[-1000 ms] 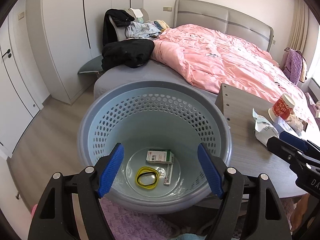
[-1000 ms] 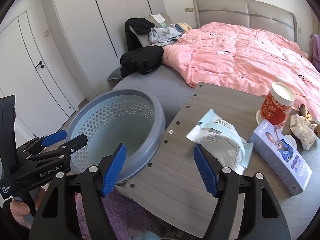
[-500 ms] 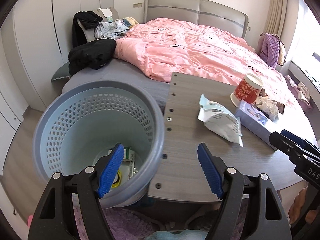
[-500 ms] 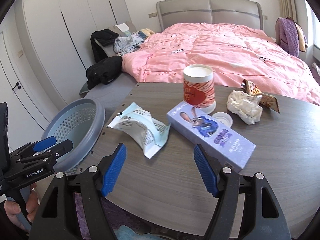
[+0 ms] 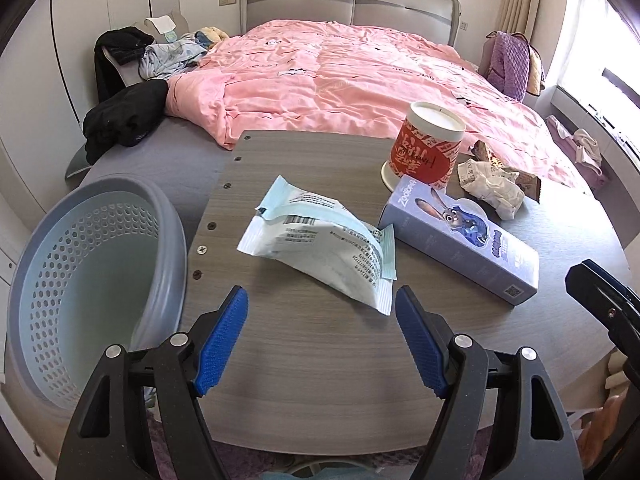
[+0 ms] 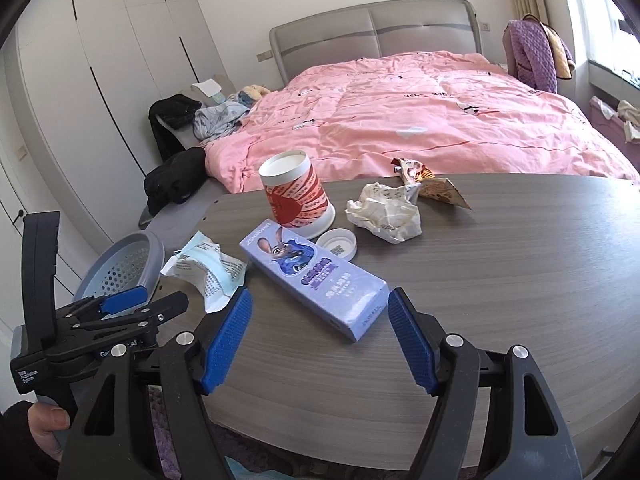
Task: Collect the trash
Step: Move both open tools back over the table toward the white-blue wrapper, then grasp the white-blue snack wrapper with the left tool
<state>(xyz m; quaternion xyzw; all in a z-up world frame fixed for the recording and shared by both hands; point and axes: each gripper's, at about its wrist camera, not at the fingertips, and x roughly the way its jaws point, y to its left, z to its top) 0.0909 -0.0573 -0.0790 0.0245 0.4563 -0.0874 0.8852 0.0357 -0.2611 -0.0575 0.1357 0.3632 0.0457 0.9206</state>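
Trash lies on a grey wooden table: a white and pale-blue plastic pouch, a lilac carton with a cartoon rabbit, a red and white paper cup, a white lid, a crumpled paper and a snack wrapper. My left gripper hangs open just short of the pouch. The right gripper is open too, just short of the carton's near end. A blue perforated basket stands left of the table.
Behind the table is a bed with a pink duvet and piled dark clothes. White wardrobe doors fill the left wall. A purple garment hangs at the far right. A hand holds the left gripper's handle.
Both grippers have swung right, from over the basket to over the table. The basket slid to the left edge of both views; the trash items came into the centre. Jaws stayed apart.
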